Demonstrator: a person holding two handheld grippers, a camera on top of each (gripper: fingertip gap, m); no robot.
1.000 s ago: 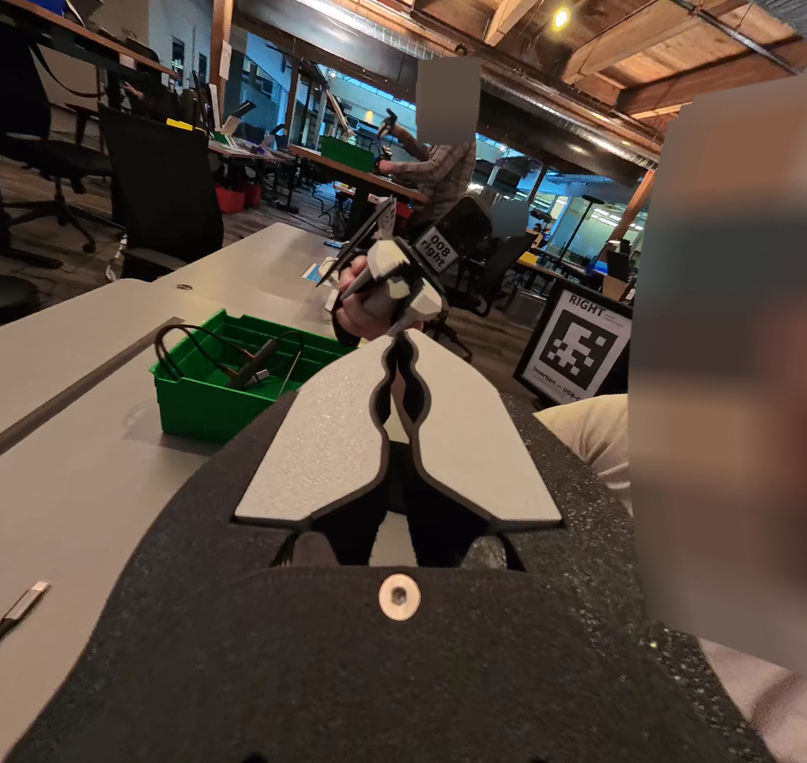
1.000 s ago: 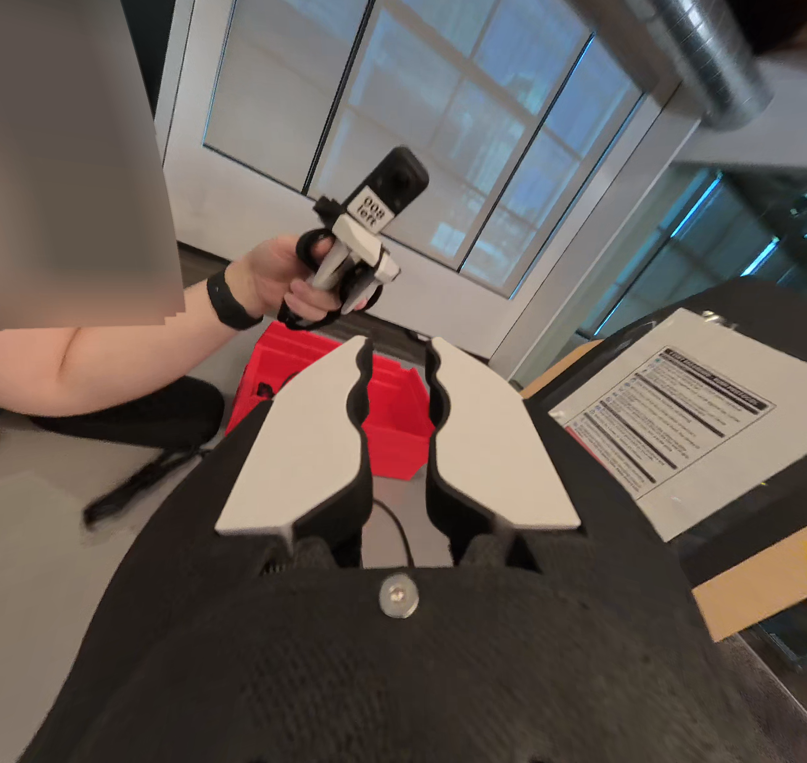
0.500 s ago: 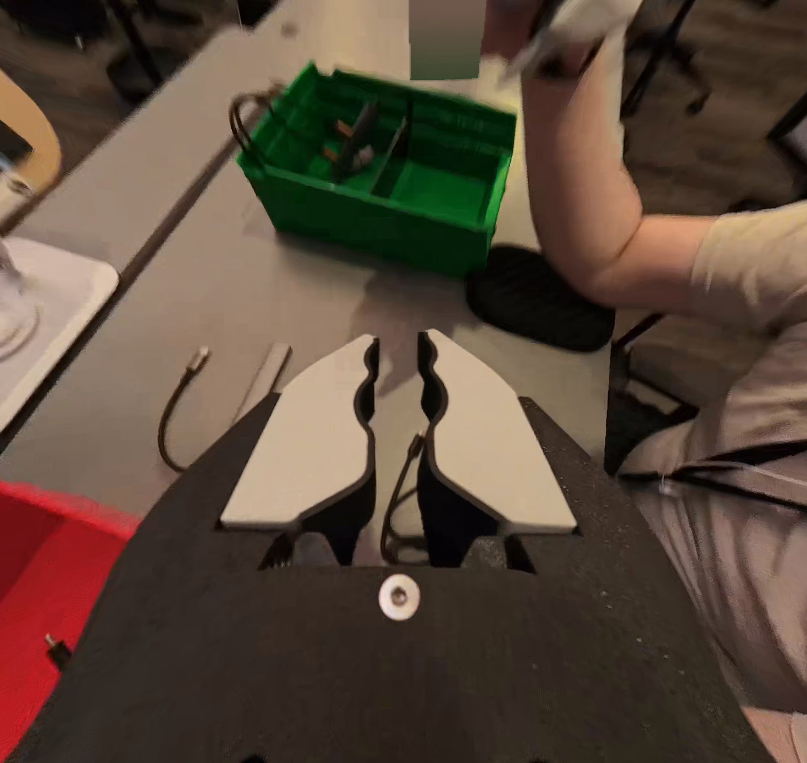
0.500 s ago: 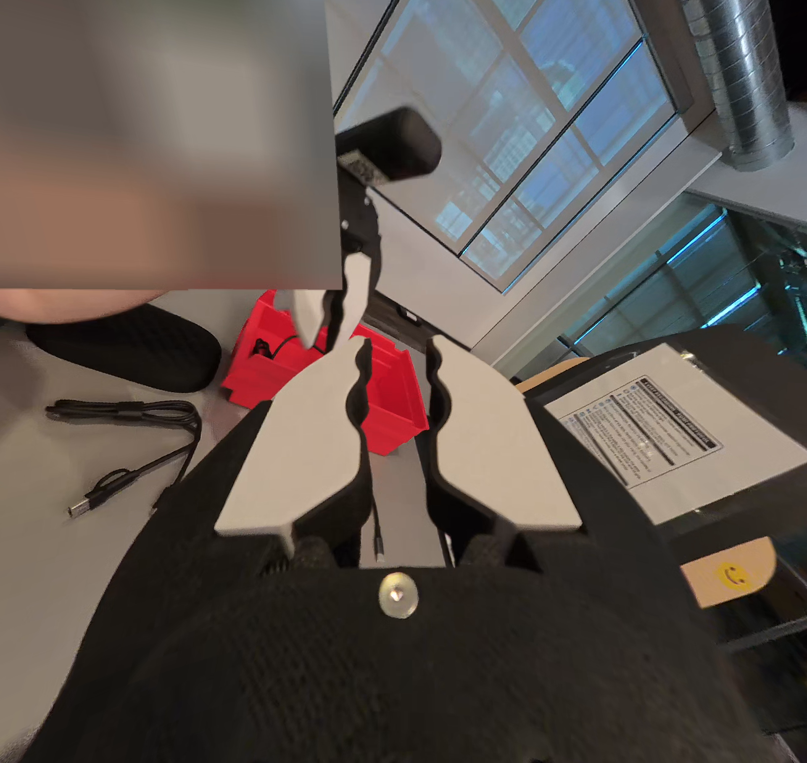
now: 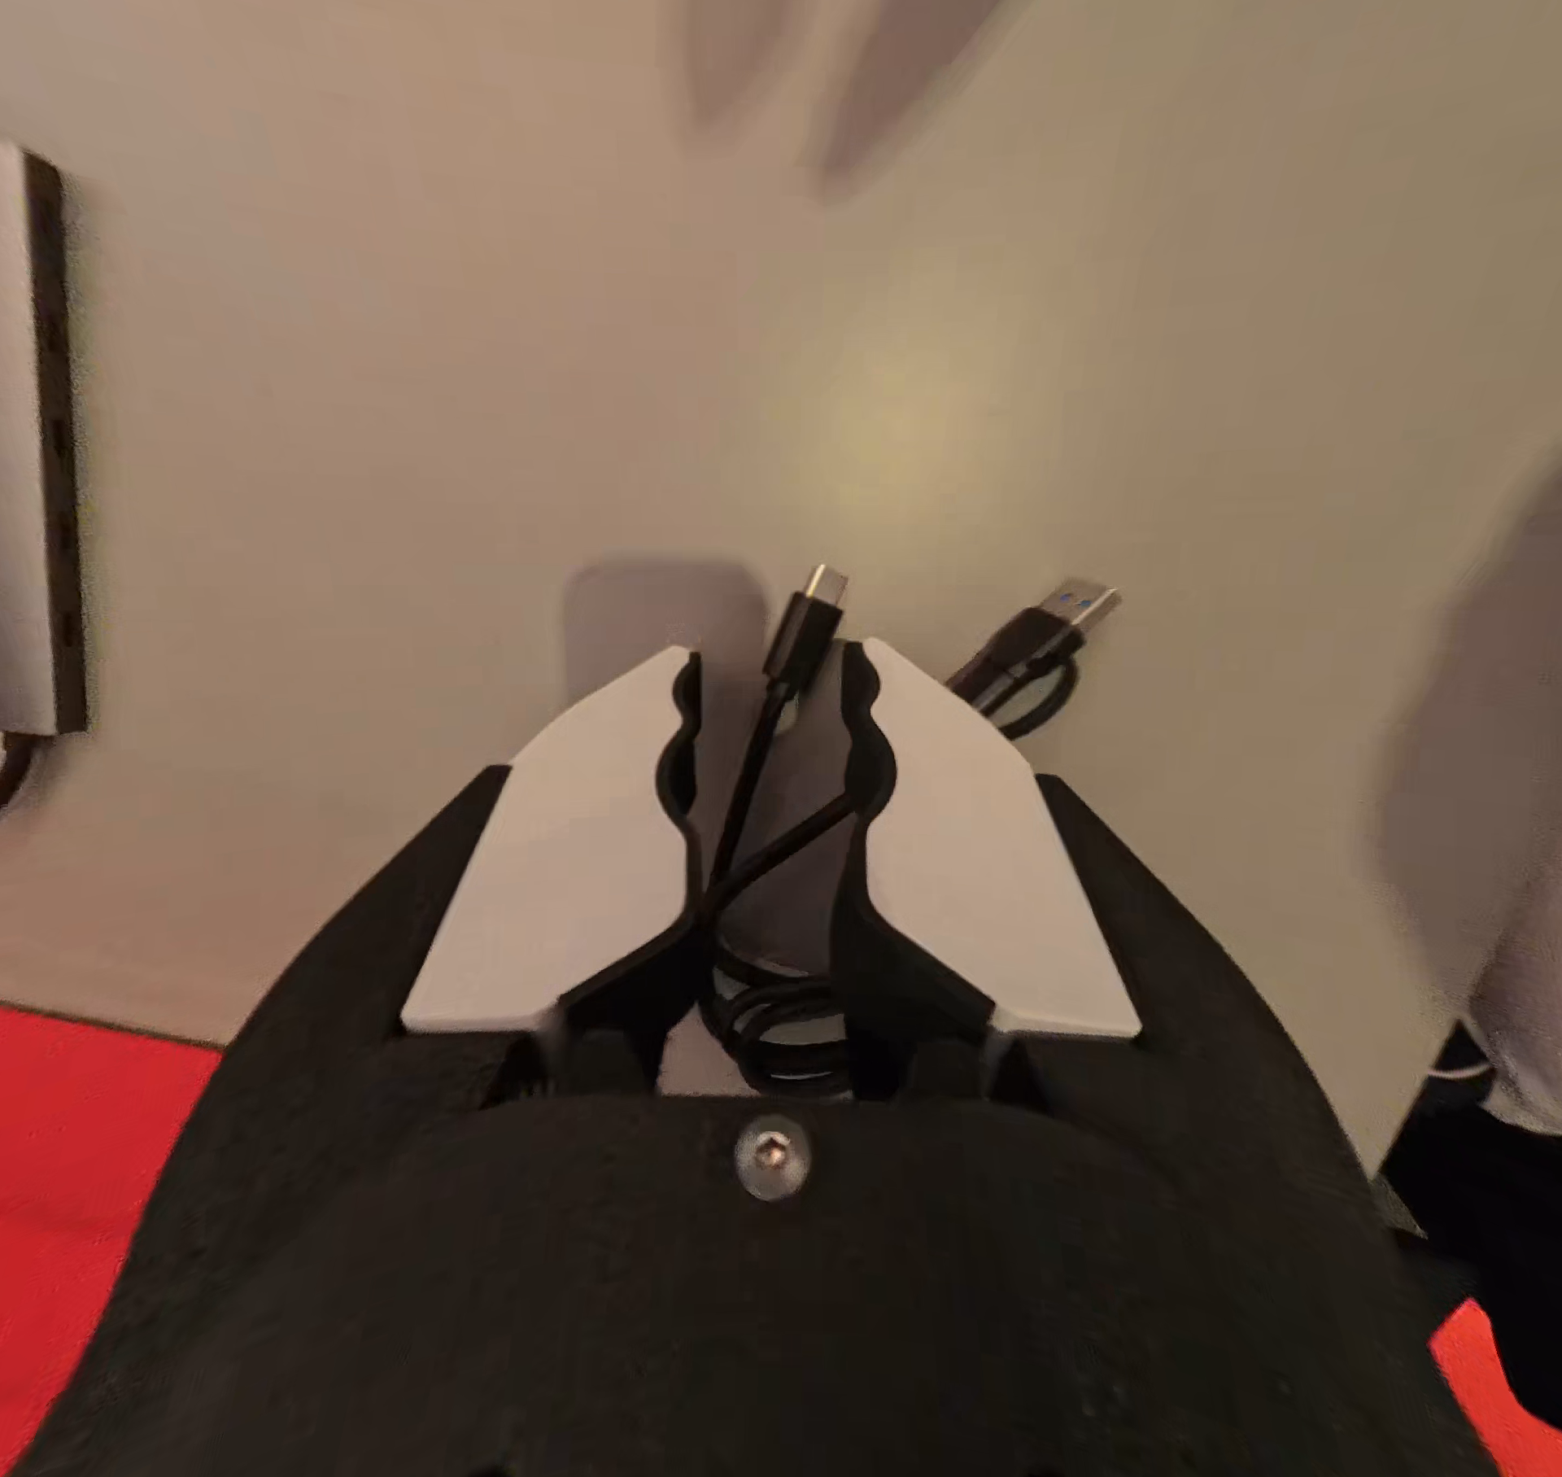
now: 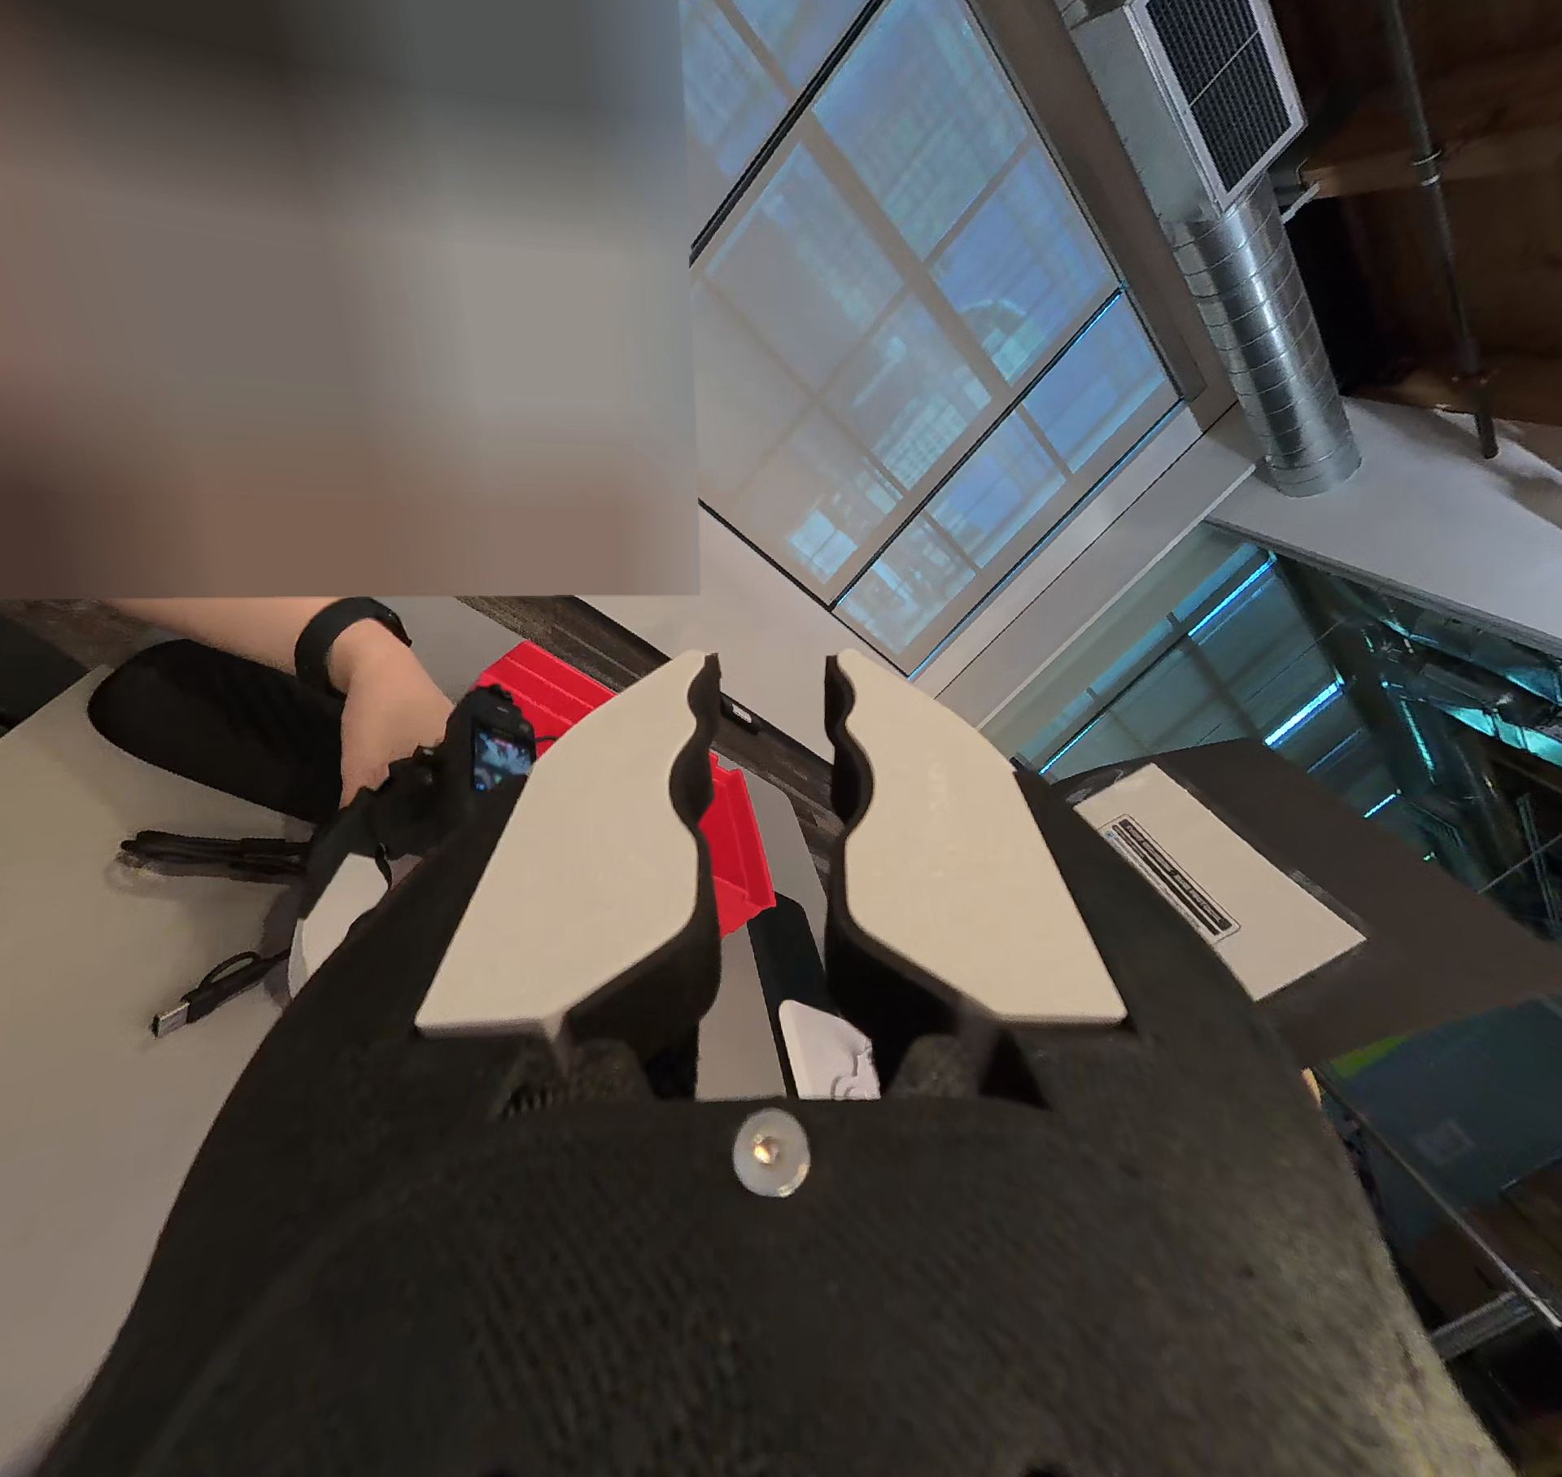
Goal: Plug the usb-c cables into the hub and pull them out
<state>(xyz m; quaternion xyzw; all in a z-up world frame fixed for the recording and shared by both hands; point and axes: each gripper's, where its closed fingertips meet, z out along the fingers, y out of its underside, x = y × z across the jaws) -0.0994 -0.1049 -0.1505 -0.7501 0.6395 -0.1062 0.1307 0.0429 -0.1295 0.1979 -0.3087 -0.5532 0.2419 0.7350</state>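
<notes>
the thin black cable with the small silver usb-c plug [image 5: 807,623] lies on the pale grey table [image 5: 423,422] at centre frame of the left wrist view, its plug poking up past the tips of our left tongs [image 5: 771,658]. the tongs stand apart and straddle it without pinching, which we judge is the line-up for a grab just behind the plug. its other end, a black usb-a plug with a blue insert [image 5: 1048,625], rests just to the right, the slack coiled low between the fingers. the slim grey and black hub [image 5: 38,439] sits at the left edge, well apart, so the cable must travel to it. a red plastic bin [image 5: 76,1115] fills the lower left.

our right tongs [image 6: 769,663] are also apart and empty, tilted up toward the windows, with the red bin's corner showing between them.

half a second ago the left view took in the green bin and the whole table; now it has dropped close over the cable.
</notes>
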